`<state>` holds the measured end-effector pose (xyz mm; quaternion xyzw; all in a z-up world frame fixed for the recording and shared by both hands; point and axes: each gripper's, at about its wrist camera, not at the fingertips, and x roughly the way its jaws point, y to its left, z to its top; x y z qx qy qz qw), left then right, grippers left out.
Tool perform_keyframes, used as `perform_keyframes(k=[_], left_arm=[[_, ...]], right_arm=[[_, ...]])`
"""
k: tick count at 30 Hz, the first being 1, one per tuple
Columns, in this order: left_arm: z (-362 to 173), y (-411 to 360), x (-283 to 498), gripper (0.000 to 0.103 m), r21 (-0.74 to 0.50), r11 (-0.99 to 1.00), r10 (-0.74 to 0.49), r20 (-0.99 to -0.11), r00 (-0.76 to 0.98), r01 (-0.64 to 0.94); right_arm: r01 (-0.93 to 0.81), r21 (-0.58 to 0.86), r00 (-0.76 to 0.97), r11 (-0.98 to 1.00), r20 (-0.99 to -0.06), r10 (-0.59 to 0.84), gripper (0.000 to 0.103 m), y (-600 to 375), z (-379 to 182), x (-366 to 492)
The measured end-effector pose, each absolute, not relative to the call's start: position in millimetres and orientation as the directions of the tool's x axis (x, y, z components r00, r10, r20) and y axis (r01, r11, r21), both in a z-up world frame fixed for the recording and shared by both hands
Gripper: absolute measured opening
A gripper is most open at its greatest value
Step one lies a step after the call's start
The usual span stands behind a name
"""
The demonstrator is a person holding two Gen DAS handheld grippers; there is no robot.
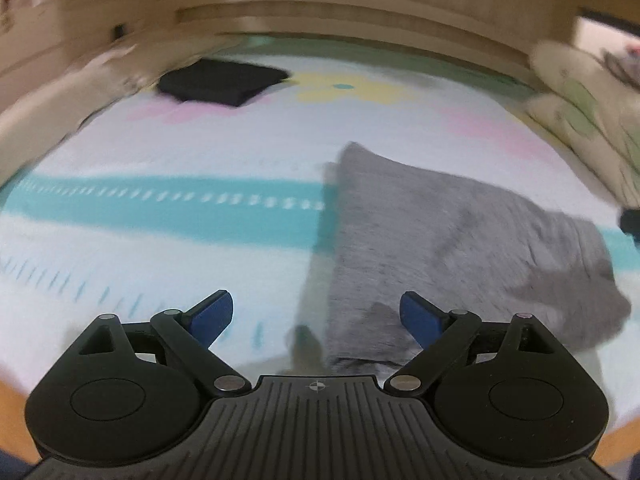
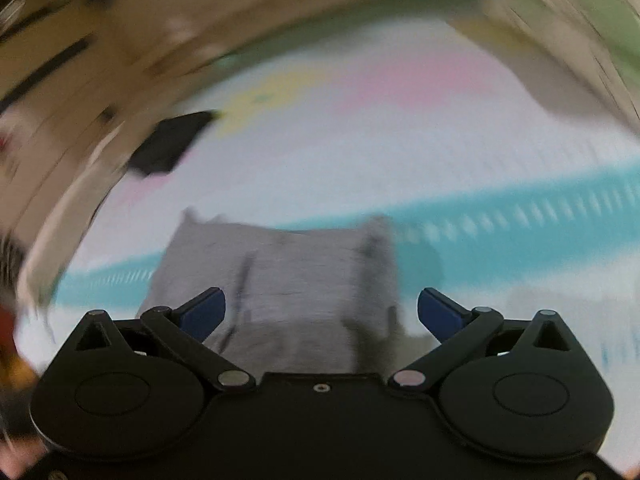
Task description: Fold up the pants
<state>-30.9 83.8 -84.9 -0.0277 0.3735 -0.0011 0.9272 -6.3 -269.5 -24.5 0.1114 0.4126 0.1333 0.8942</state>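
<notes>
Grey pants (image 1: 452, 248) lie folded into a compact block on the patterned bed sheet (image 1: 200, 152), to the right in the left wrist view. My left gripper (image 1: 316, 316) hovers above their near left edge, jaws wide open, nothing between the blue pads (image 1: 212, 316). In the blurred right wrist view the same grey pants (image 2: 280, 276) lie straight ahead beneath my right gripper (image 2: 320, 312), which is also open and empty. Both grippers are clear of the cloth.
A dark folded garment (image 1: 224, 80) lies at the far left of the bed, seen also as a dark garment (image 2: 168, 148) from the right wrist. A wooden headboard (image 1: 340, 12) runs along the back. Pale pillows (image 1: 584, 100) are piled at the right.
</notes>
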Motion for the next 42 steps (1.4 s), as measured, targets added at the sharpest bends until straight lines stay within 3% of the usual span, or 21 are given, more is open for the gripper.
perform_keyframes(k=[2, 4, 8, 12, 16, 19, 24, 26, 32, 37, 42], left_arm=[[-94.4, 75.2, -31.2, 0.092, 0.005, 1.0, -0.007, -0.696, 0.718, 0.015], [-107.9, 77.7, -29.6, 0.093, -0.02, 1.0, -0.008, -0.717, 0.697, -0.009], [-112.3, 94.5, -21.5, 0.093, -0.154, 0.986, -0.08, -0.75, 0.657, -0.056], [-90.9, 91.9, -26.8, 0.091, -0.116, 0.993, -0.059, -0.714, 0.698, -0.035], [-63.1, 79.6, -22.9, 0.091, -0.092, 0.995, -0.079, -0.651, 0.755, 0.025], [-60.4, 61.5, -1.4, 0.091, -0.062, 0.994, -0.105, -0.653, 0.75, 0.086], [-90.7, 32.7, 42.1, 0.091, -0.006, 0.986, -0.117, -0.736, 0.667, 0.167], [-109.2, 25.0, 49.5, 0.093, 0.015, 0.977, -0.122, -0.775, 0.62, 0.211], [-105.6, 48.1, 46.2, 0.092, -0.097, 0.979, -0.19, -0.757, 0.624, 0.181], [-96.0, 72.3, 35.0, 0.092, -0.124, 0.978, -0.207, -0.703, 0.681, 0.169], [-102.6, 100.8, 49.2, 0.091, -0.257, 0.962, -0.253, -0.719, 0.648, 0.09]], right_arm=[[-0.273, 0.214, 0.643, 0.938, -0.685, 0.343, 0.102, -244.8, -24.4, -18.1], [-0.365, 0.096, 0.638, 0.926, -0.698, 0.324, 0.102, -224.1, -32.7, -26.4], [-0.369, -0.041, 0.52, 0.929, -0.837, 0.169, 0.102, -216.4, -82.4, -15.0], [-0.245, 0.19, 0.446, 0.951, -0.849, 0.284, 0.101, -246.2, -89.1, -2.4], [-0.223, 0.18, 0.581, 0.958, -0.765, 0.279, 0.102, -257.2, -53.9, -2.1], [-0.193, 0.203, 0.647, 0.96, -0.709, 0.28, 0.102, -263.0, -42.3, 10.1], [-0.095, 0.092, 0.62, 0.991, -0.773, 0.131, 0.102, -254.8, -72.3, 58.1], [-0.057, 0.119, 0.586, 0.991, -0.8, 0.129, 0.102, -260.0, -87.8, 67.0], [-0.02, 0.187, 0.561, 0.982, -0.811, 0.165, 0.102, -270.2, -93.0, 71.2], [-0.069, 0.309, 0.534, 0.949, -0.792, 0.296, 0.102, -274.0, -87.8, 52.0], [-0.071, 0.41, 0.463, 0.909, -0.794, 0.395, 0.102, -283.1, -98.4, 40.4]])
